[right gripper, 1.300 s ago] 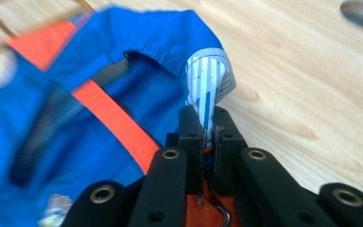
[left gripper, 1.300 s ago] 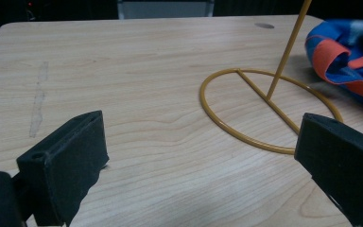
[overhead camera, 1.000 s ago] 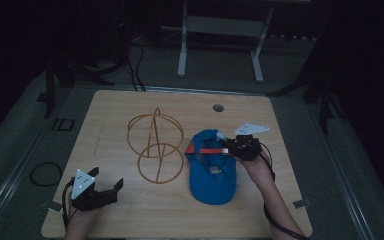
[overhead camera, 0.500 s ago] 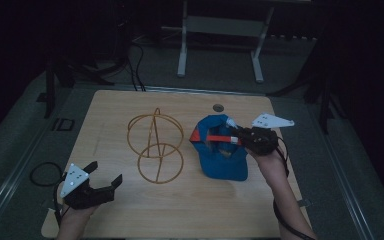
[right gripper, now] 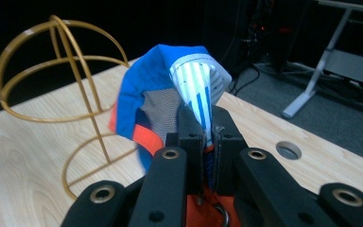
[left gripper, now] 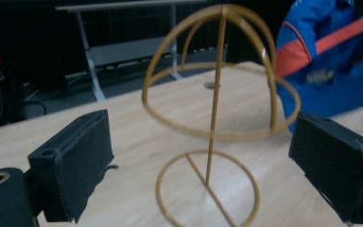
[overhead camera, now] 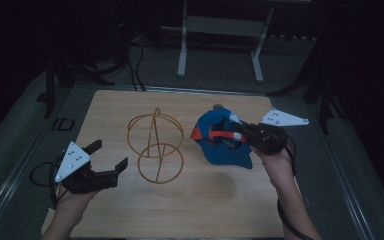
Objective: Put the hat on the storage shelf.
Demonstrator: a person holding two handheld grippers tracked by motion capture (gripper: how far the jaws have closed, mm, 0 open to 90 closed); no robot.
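Dark surroundings hide detail beyond the tabletop; right claw clamps the blue cap, left claw gapes empty.

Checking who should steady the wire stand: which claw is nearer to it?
Left. The left claw, open, sits just left of the stand; the right claw holds the cap off to its right.

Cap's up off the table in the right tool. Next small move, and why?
Probably carry the blue cap left, over the gold wire stand. The right tool is shut on the cap's edge and holds it above the table beside the bare stand; the left tool is open, holding nothing.
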